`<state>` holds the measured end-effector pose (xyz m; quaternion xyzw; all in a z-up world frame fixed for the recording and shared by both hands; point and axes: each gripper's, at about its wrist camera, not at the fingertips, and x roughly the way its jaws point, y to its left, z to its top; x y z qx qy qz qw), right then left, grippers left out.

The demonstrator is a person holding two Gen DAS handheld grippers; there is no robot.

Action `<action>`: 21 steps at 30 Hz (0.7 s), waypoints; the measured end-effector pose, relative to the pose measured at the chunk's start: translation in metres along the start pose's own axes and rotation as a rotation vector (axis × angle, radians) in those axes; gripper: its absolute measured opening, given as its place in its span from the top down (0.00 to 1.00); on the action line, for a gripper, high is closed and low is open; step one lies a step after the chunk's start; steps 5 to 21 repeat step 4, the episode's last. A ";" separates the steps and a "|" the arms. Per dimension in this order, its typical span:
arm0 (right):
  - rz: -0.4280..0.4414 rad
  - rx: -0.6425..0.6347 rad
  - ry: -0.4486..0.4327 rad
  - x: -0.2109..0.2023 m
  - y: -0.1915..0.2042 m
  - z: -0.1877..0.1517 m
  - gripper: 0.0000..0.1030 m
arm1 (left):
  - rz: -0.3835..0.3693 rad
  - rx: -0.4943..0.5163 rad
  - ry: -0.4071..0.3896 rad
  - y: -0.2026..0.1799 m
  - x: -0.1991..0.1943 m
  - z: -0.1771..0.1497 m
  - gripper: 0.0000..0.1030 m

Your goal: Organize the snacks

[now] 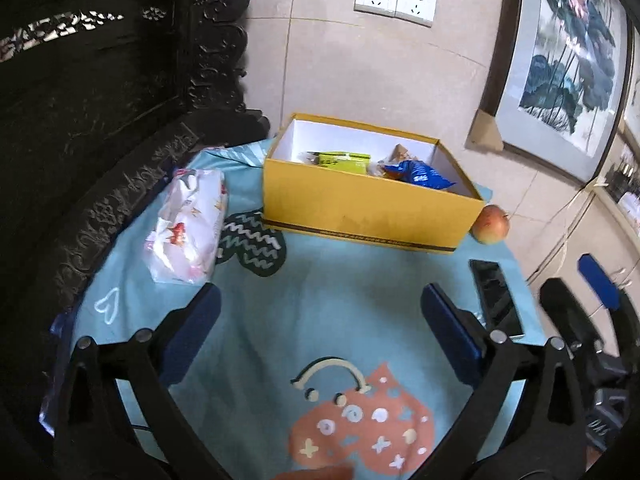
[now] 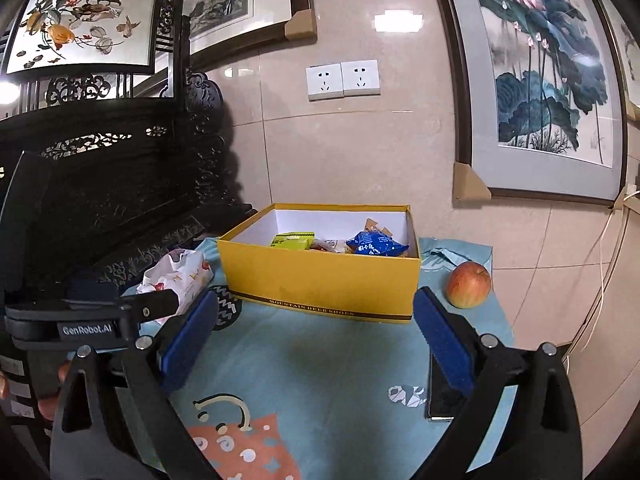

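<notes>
Left of the yellow box (image 1: 372, 208), the soft, crinkly white packet (image 1: 188, 226) is best pinched mid-body; both grippers' fingers (image 1: 192, 332) (image 2: 188, 340) are held open, empty.

The left gripper (image 1: 320, 312) hangs wide open and empty over the blue cloth (image 1: 320, 292). Beyond it the yellow box (image 1: 360, 208) holds snack packets (image 1: 416, 174); a tissue pack (image 1: 188, 224) lies left, an apple (image 1: 491, 224) and phone (image 1: 494, 292) right.

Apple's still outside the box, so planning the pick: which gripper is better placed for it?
Probably right: the apple lies just beyond the open, empty right gripper, right of the yellow box; the left gripper sits farther over.
</notes>
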<state>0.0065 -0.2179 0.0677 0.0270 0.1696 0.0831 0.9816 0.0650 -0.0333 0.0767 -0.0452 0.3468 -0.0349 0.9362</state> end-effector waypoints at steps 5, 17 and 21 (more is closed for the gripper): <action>-0.019 0.017 0.003 -0.001 -0.004 -0.003 0.01 | 0.008 0.016 0.008 -0.002 0.003 -0.006 0.02; -0.019 0.017 0.003 -0.001 -0.004 -0.003 0.01 | 0.008 0.016 0.008 -0.002 0.003 -0.006 0.02; -0.019 0.017 0.003 -0.001 -0.004 -0.003 0.01 | 0.008 0.016 0.008 -0.002 0.003 -0.006 0.02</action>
